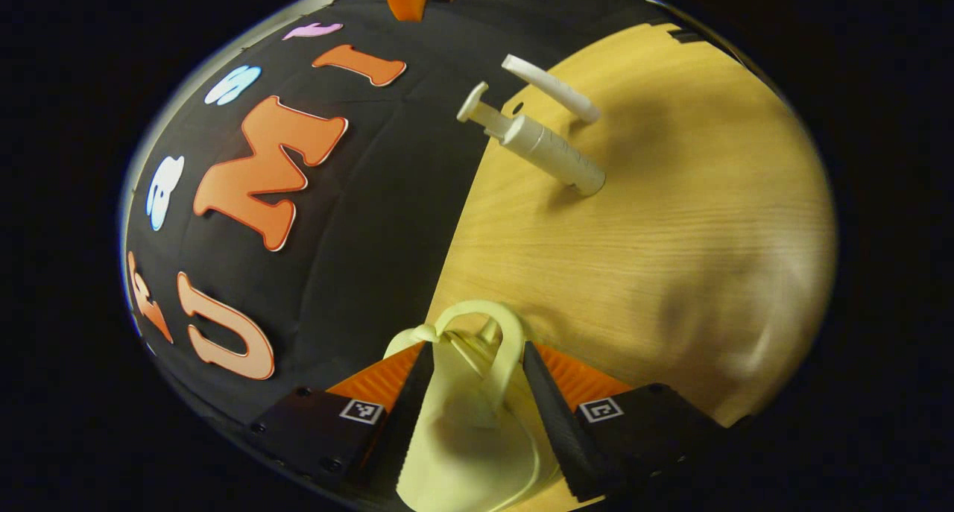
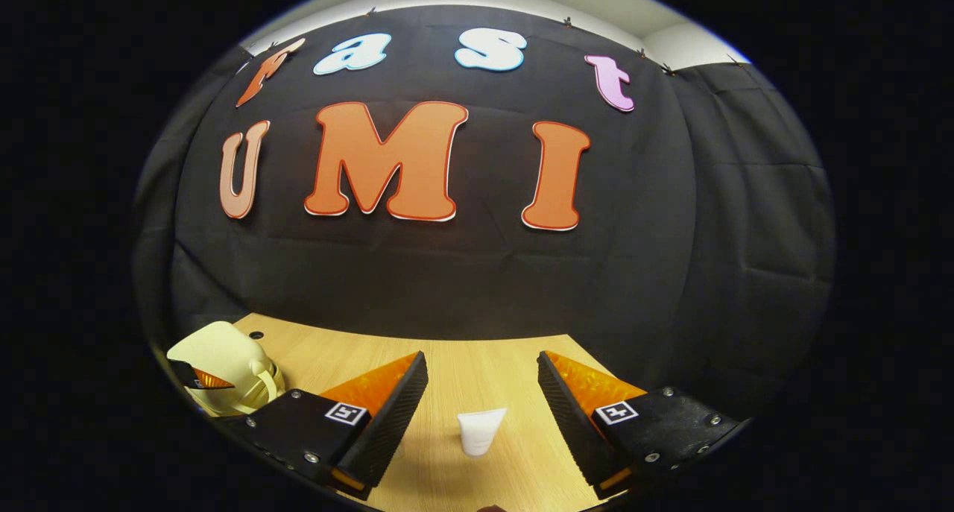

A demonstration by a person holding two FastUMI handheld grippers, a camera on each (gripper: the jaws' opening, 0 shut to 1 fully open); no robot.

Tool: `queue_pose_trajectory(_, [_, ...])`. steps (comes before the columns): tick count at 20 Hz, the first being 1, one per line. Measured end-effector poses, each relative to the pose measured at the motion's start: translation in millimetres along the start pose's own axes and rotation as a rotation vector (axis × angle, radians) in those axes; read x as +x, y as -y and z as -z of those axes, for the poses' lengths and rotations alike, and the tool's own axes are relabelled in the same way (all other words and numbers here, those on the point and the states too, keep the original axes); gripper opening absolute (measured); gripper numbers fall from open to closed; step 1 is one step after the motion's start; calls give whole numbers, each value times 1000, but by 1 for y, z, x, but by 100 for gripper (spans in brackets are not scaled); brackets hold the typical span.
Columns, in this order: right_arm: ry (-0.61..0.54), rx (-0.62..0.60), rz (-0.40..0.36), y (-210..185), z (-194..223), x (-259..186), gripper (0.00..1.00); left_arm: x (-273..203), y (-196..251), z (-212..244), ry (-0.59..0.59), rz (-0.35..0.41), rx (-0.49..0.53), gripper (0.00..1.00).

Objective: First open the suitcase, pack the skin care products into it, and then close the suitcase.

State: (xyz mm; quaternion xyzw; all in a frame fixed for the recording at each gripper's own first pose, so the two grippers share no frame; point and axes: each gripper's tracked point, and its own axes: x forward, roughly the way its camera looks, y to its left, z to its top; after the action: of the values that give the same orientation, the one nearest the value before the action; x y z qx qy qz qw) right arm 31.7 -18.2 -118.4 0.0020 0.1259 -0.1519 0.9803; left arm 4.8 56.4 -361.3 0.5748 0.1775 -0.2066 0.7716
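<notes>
my left gripper pinches the pale yellow suitcase by its handle. my right gripper is open near the white tube. the thin handle could slip out, and the suitcase would drop on the table.

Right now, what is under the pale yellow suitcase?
The wooden table lies under the suitcase, which sits between the left gripper jaws. The suitcase itself covers the part of the table right beneath it.

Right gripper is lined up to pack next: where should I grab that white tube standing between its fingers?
Grip the white tube across its flat body, near the middle. It stands upright on the wooden table, wide end up, centred between the open right gripper fingers, so come straight forward and level, then close.
</notes>
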Motion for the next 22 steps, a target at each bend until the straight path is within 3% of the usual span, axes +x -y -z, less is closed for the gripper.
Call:
queue_pose_trajectory(2, [-12, 5, -12, -5, 5, 1, 95, 3, 0, 9, -35, -25, -2, 77])
queue_pose_trajectory(3, [-17, 5, -21, -10, 8, 1, 95, 6, 3, 12, -55, -32, -4, 63])
queue_pose_trajectory(4, [-23, 5, -34, -14, 12, -1, 95, 8, 3, 9, -58, -56, 13, 61])
queue_pose_trajectory(7, [-52, -29, -72, -31, 25, -4, 95, 10, 4, 12, -84, -74, 49, 35])
queue_pose_trajectory(9, [-63, -32, -103, -41, 31, -9, 96, 13, 4, 5, -82, -87, 61, 30])
queue_pose_trajectory(11, [-70, -38, -132, -52, 36, -12, 96, 13, 0, 6, -99, -79, 38, 7])
queue_pose_trajectory(13, [-89, -50, -147, -56, 43, -13, 95, 9, -14, 8, -104, -74, -39, 7])
queue_pose_trajectory(18, [-83, -51, -147, -55, 38, -11, 96, -18, -92, 9, -84, -163, -246, 7])
queue_pose_trajectory(22, [-82, -68, -133, -50, 38, -9, 96, -46, -157, 40, -96, -243, -389, 6])
